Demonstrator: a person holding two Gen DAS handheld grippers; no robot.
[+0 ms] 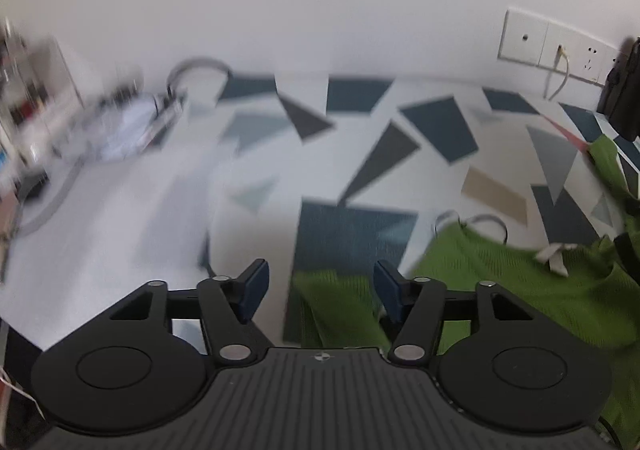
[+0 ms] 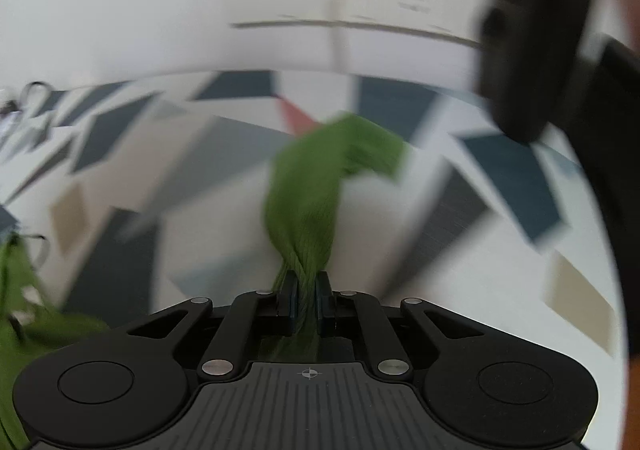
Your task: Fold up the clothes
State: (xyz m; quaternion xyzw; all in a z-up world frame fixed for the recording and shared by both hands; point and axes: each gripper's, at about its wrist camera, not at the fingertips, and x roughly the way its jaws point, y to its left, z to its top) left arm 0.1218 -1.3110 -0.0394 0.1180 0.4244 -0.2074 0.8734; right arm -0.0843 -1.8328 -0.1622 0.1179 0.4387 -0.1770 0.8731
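A green knit garment (image 1: 520, 282) lies spread on the patterned tablecloth (image 1: 352, 153), with a white label near its neck. My left gripper (image 1: 320, 282) is open above the garment's left corner; a green fold lies below the gap, and the pads do not press it. In the right wrist view my right gripper (image 2: 306, 290) is shut on a twisted green strip of the garment (image 2: 308, 193), which rises and bends right past the fingertips. More green cloth (image 2: 20, 310) shows at the left edge.
A white wall with a socket panel (image 1: 556, 45) and a hanging cable stands behind the table. Blurred clutter and pale cloth (image 1: 120, 125) sit at the far left. A dark object (image 2: 536, 49) looms at the upper right of the right wrist view.
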